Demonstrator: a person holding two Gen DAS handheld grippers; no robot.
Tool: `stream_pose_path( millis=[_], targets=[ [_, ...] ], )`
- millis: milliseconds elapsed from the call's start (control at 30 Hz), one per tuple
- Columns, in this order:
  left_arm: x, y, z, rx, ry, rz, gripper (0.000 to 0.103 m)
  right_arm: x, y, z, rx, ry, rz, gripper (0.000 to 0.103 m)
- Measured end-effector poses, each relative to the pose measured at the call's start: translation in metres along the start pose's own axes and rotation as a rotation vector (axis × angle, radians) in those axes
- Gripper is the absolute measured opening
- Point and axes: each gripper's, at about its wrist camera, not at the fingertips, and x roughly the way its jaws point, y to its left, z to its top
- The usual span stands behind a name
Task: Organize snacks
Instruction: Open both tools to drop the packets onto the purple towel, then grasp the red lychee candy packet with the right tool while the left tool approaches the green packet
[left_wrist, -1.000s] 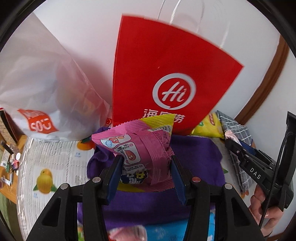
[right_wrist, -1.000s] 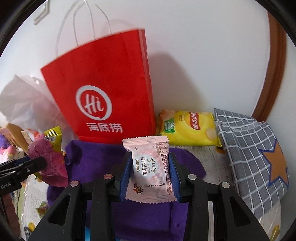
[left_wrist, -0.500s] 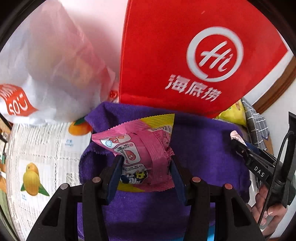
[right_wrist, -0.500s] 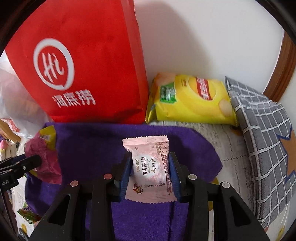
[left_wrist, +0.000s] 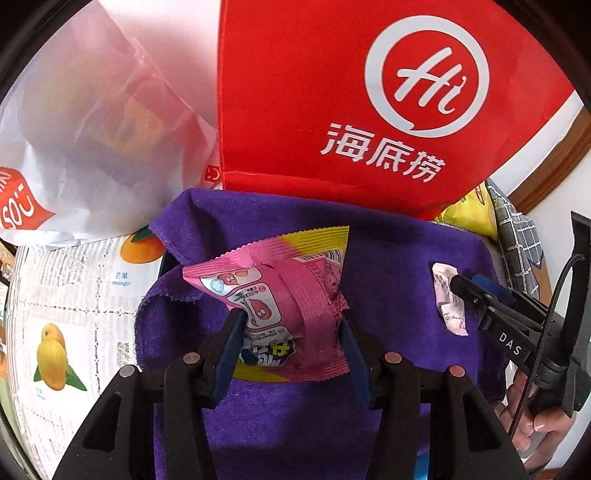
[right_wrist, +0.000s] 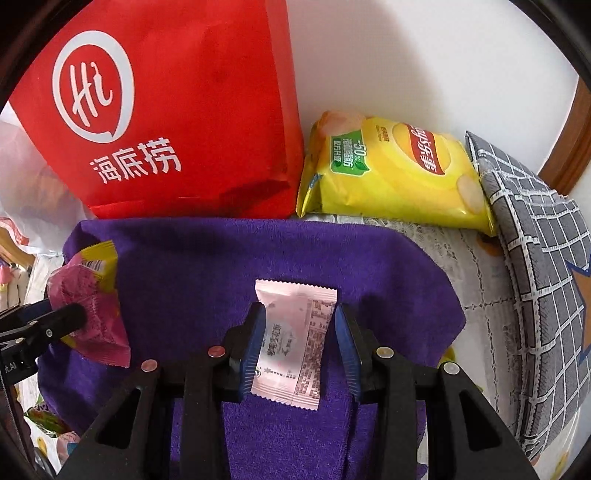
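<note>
Chip bag (right_wrist: 391, 173) — right view only

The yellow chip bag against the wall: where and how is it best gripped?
Probably the yellow chip bag is best pinched at its crimped left end seam, coming from the front over the purple cloth. It lies sideways and puffy; the red bag and grey checked cushion crowd its ends.

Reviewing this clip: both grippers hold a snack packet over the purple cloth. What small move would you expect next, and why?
Probably a short further lowering, then release. The left gripper is shut on the pink packet and the right gripper on the pale pink packet, both low over the purple cloth, apart from each other. Whether either packet already touches the cloth is hard to tell.
</note>
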Motion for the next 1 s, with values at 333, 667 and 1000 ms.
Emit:
stream_pose_path(
  millis=[333,667,1000],
  targets=[
    [-0.018,-0.021,0.002,0.043,-0.070,-0.010,0.075,-0.033,0.009,0.004,0.002,-0.069,0.044,0.056],
    [-0.066,-0.026,-0.002,0.057,-0.208,-0.080,0.074,-0.096,0.012,0.004,0.030,-0.230,0.099,0.056],
    [-0.113,-0.033,-0.015,0.106,-0.260,-0.116,0.074,-0.137,-0.023,-0.053,0.034,-0.184,-0.052,0.056]
  ],
)
